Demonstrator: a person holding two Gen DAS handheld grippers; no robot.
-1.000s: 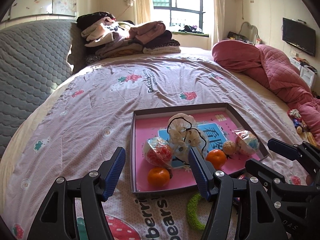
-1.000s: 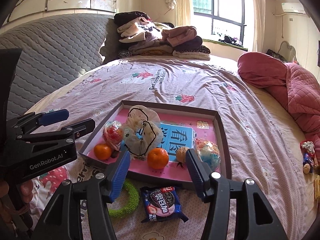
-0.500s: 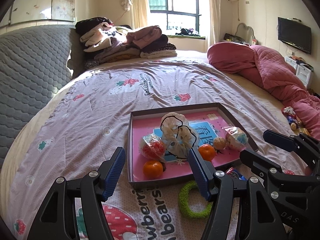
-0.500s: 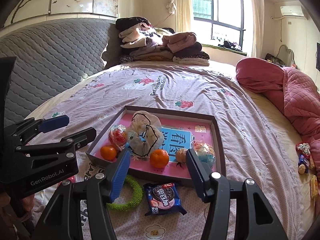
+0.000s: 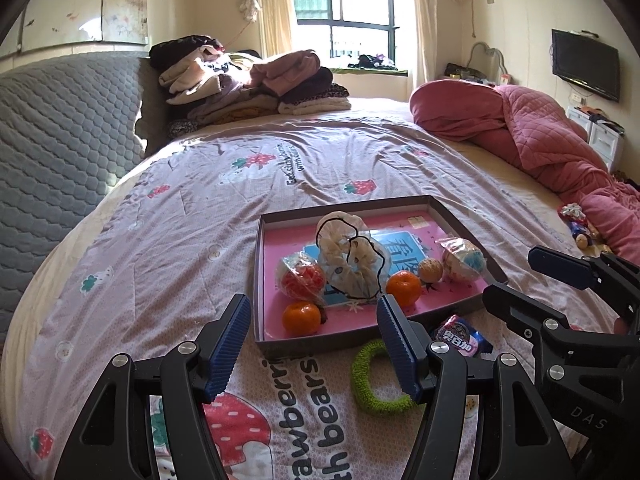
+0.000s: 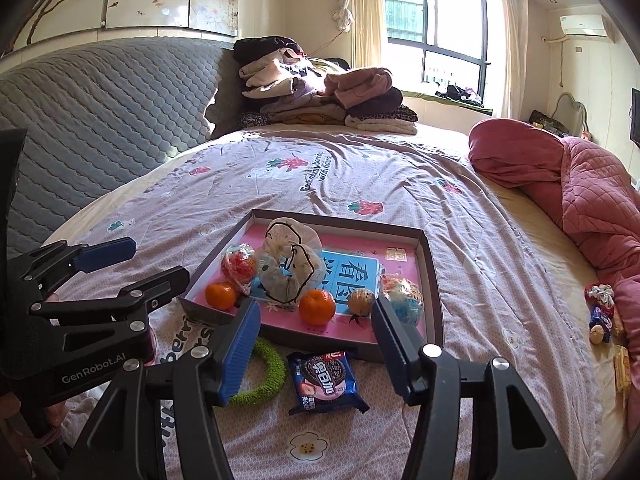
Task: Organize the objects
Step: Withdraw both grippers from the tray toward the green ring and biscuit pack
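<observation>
left gripper (image 5: 312, 340): jaws wide apart, nothing between the pads, tilted down over the bedspread just short of the tray's near edge
right gripper (image 6: 316, 340): jaws parted, narrower than the left, empty, tilted down over the near tray edge
pair: side by side, apart; each shows at the edge of the other's view
tray (image 6: 428, 280): shallow dark-rimmed box with pink floor and a blue label, lying flat on the bedspread
in tray: two tangerines (image 6: 317, 306), one at the near left corner and one mid-front; a walnut (image 6: 361, 301); two clear wrapped bundles, red (image 5: 301, 276) at left and white-blue (image 5: 463, 259) at right; a bagged cloth bundle (image 6: 290, 268) in the middle
outside tray: green ring (image 6: 268, 376) and blue cookie packet (image 6: 323, 374) on the bedspread, just beside the tray's near rim; ring partly hidden behind a blue pad in both views
bedspread (image 5: 160, 240): lilac, strawberry print
far side: folded clothes pile (image 5: 248, 80) against the grey headboard (image 5: 60, 140)
right side: bunched pink quilt (image 6: 580, 192); a few small snack packets (image 6: 600, 312) beside it, well apart from the tray
</observation>
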